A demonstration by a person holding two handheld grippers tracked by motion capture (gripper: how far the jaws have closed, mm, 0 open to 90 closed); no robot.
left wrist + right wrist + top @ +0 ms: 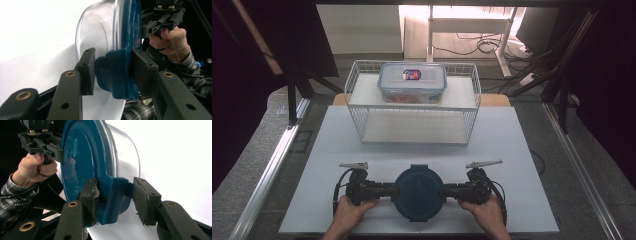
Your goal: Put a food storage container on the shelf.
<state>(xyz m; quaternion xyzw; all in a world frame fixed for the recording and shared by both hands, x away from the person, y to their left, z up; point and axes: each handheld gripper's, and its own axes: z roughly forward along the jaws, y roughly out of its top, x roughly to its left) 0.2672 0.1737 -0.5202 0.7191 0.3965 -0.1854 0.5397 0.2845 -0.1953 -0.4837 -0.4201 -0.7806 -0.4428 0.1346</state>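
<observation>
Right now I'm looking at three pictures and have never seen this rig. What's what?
No robot here: a person holds a two-jaw gripper in each hand. The high view looks down on the white table; the other two cameras ride on the grippers. The left gripper and right gripper each straddle a side clasp of a round container with a blue lid. In the left gripper view one pad touches the clasp; the other stands off. Same on the right. Behind stands a white wire basket with a lidded rectangular box on top.
</observation>
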